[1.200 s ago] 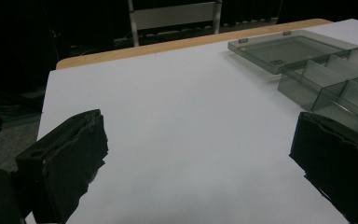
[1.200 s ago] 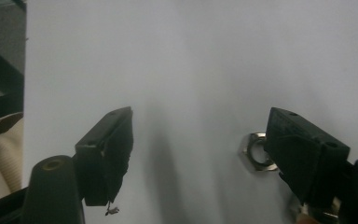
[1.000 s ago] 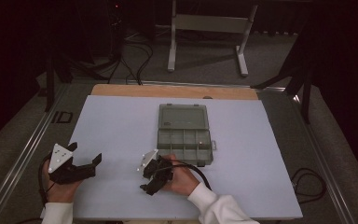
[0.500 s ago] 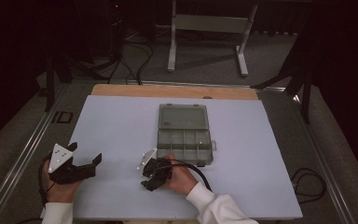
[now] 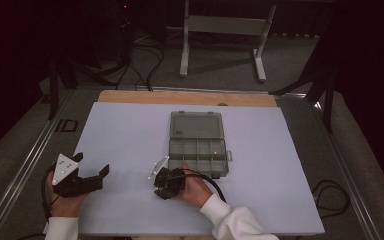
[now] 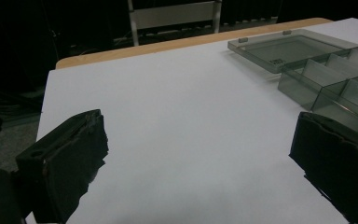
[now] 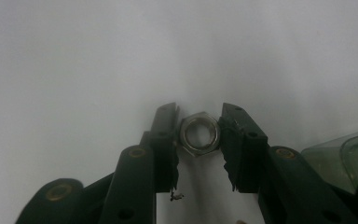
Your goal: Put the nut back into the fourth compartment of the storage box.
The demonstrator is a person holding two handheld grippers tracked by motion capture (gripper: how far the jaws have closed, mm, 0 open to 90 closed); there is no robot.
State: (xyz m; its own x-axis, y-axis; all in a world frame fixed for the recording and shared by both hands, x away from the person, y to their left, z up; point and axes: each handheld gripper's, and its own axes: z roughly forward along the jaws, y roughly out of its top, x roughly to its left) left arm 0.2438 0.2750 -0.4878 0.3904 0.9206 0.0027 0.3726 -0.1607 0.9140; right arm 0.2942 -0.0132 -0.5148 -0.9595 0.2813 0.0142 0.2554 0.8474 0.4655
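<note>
Tabletop seen from above: a white sheet (image 5: 130, 135) is spread over a table, and an open clear compartment box (image 5: 198, 145) is set near its middle, lid folded flat toward the far side. A small object can just be made out in one of the box's right compartments; what it is cannot be told.

The right gripper (image 7: 198, 135) is held low over the sheet just near-left of the box, and its jaws have just been closing. A steel hex nut (image 7: 199, 133) is shown lying flat on the sheet, and it is met on both sides by the black pads, so it is judged to be pinched lightly, not yet lifted. A corner of the box is glimpsed at the lower right of the right gripper view.

The left gripper (image 5: 87, 176) is held at the near left of the sheet, well apart from the box. Its jaws are spread wide, and nothing is held between them.

The step in hand is judged to be the pickup of the nut. A firm, level squeeze is called for next, then a straight lift and a short carry right and far to a compartment, with care that the nut is not tipped or dropped.
</note>
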